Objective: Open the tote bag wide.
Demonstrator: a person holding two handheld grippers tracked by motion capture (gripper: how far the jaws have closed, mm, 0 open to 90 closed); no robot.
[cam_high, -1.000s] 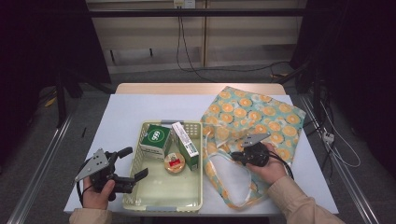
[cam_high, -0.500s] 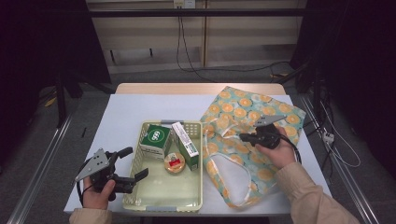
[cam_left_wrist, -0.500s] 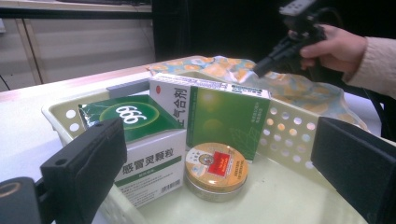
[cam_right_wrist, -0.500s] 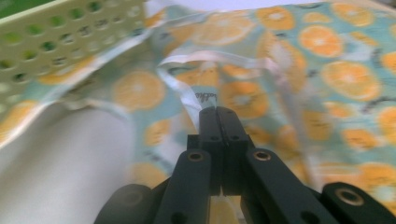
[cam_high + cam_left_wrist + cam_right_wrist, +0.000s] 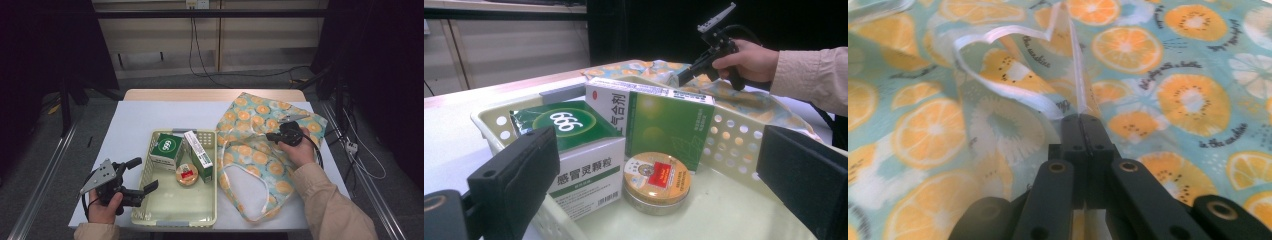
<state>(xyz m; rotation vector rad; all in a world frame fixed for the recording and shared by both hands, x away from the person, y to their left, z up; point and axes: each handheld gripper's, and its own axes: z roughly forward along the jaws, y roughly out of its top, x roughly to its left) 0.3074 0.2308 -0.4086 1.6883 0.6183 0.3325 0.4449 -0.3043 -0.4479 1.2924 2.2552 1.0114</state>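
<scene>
High view showed the white surface (image 5: 135, 125) carrying two large things: a fruit-print cloth bag (image 5: 260, 155) and, just left of the bag, a pale basket (image 5: 210, 220). The bag lay flat, apparently so its mouth could be lifted open for loading. The right gripper (image 5: 270, 136), over the bag's far half, had its jaws pinched together on a fold of the bag's edge beside the white handle, judging from the taut pleat. The left gripper (image 5: 147, 174) waited at the basket's side away from the bag, jaws spread and holding nothing, probably ready to pick from the basket.

Left gripper view gave what the overhead missed: the green-and-white box (image 5: 581, 160) marked 666 stood upright, the taller green carton (image 5: 659, 125) leaned behind it on the bag's side, and the round tin (image 5: 657, 181) lay flat before both. Right gripper view showed the cloth (image 5: 1075, 70) rising in a sharp ridge from the closed jaws.
</scene>
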